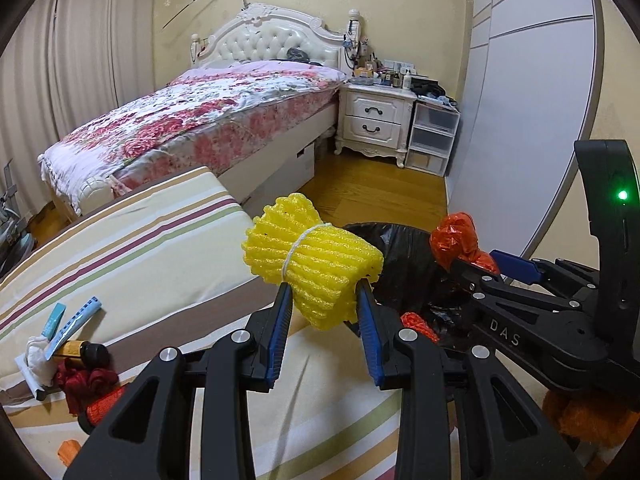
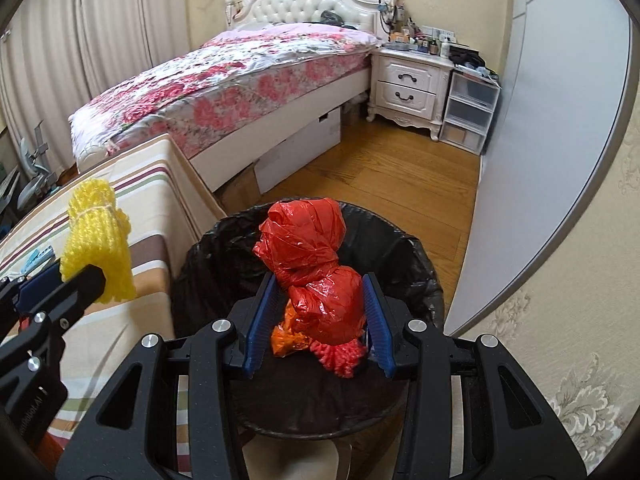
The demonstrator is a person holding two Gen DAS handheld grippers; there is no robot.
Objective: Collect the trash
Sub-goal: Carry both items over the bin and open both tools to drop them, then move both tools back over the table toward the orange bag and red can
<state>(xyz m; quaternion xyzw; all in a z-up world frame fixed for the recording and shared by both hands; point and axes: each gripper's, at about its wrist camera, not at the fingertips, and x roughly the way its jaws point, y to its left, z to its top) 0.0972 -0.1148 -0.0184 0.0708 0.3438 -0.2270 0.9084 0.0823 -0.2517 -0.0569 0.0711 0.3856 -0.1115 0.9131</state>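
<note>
In the left wrist view, the left gripper [image 1: 324, 304] has its blue-padded fingers clamped on a yellow foam-net bundle tied with white string [image 1: 310, 258], held in the air above the edge of the striped-cloth tabletop [image 1: 132, 240], just beside the black-lined trash bin [image 1: 400, 264]. The right gripper [image 1: 478, 264] shows at the right, carrying a crumpled red plastic bag [image 1: 456, 240] over the bin. More litter lies at the tabletop's left end: a white tissue wad [image 1: 38, 356], a small dark-capped brown bottle [image 1: 82, 350], blue-and-white packets [image 1: 76, 320] and a dark red crumpled scrap [image 1: 84, 382]. In the right wrist view, the right gripper's fingers pinch the red bag [image 2: 316, 276] directly above the bin's mouth [image 2: 424, 264]; orange and red scraps [image 2: 316, 350] sit below it, whether in the bin or hanging from the bag I cannot tell. The yellow bundle [image 2: 98, 240] hangs at the left, not yet over the bin. Judging by this, both pieces are about to be dropped, and the tabletop's remaining litter is left to collect.
</note>
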